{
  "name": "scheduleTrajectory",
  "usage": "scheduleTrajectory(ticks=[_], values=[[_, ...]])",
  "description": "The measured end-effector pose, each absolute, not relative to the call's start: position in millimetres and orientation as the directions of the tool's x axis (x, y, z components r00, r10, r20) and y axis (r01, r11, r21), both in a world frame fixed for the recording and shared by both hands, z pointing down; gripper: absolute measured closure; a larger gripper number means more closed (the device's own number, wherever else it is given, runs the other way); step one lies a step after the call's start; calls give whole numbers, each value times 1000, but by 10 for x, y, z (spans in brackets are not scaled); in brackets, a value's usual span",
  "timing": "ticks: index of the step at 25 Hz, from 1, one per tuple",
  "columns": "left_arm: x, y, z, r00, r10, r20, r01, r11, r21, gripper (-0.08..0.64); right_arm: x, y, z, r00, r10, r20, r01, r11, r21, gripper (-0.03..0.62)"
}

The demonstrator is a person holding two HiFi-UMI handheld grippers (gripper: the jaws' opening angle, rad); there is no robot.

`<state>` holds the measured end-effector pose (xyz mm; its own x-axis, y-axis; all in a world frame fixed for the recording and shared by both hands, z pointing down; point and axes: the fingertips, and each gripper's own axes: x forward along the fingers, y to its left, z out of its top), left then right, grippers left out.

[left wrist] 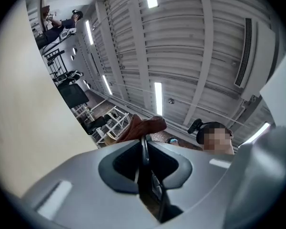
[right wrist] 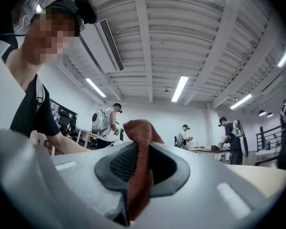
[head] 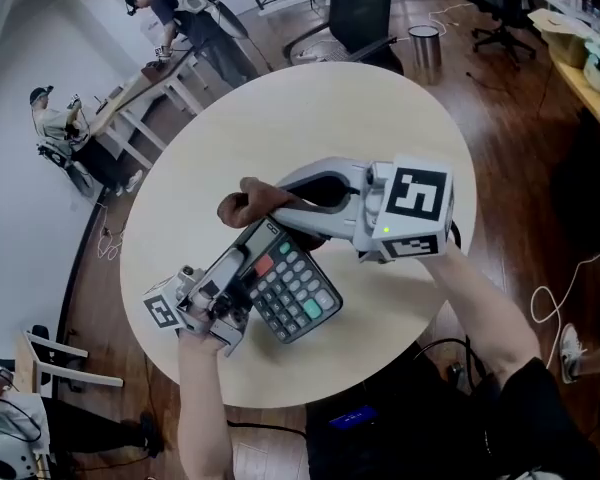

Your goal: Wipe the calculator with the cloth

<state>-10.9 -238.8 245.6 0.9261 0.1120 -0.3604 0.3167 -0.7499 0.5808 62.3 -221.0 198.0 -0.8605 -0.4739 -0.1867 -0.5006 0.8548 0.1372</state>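
A dark calculator (head: 288, 280) with grey, red and green keys is held by its left end in my left gripper (head: 238, 273), whose jaws are shut on it. In the left gripper view the calculator (left wrist: 150, 185) shows edge-on as a thin dark strip between the jaws of the left gripper (left wrist: 144, 151). My right gripper (head: 285, 200) is shut on a reddish-brown cloth (head: 246, 205), which bunches out just above the calculator's top end. In the right gripper view the cloth (right wrist: 140, 175) is pinched between the pads of the right gripper (right wrist: 140, 149). The same cloth (left wrist: 145, 126) shows past the left jaws.
Under both grippers lies the round beige table (head: 310, 118). A black office chair (head: 360, 8) and a metal bin (head: 423, 43) stand behind it. People work at desks at the upper left (head: 175, 18). A white cable (head: 565, 293) lies on the wooden floor at the right.
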Motion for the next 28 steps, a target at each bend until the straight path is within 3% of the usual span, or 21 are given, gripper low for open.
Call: scheduleTrajectory(ticks=[8,13,16,21,28], values=[[-118,-2395,2479,898,-2,-440,312,-702,640,509,810,-1791,2192,-863,-457,-216,-483,871,88,541],[-243,-2550,2616,860,-122,-495,290,-681,672,509,873,-1287,2517,-924,-343,-169,-362,928,94,541],[-245,-2559,2596,847,-126,-516,310,-672,672,508,1027,-1299,2470,-911,-360,-200,-383,920,88,541],[-331,-2475,2559,825,-107,-554,363,-651,666,508,975,-1994,2081,-805,-526,-275,-545,839,-9,541],[-223,-2407,2617,816,-108,-568,377,-645,664,509,635,-2057,2160,-890,-406,-206,-415,910,-2,541]])
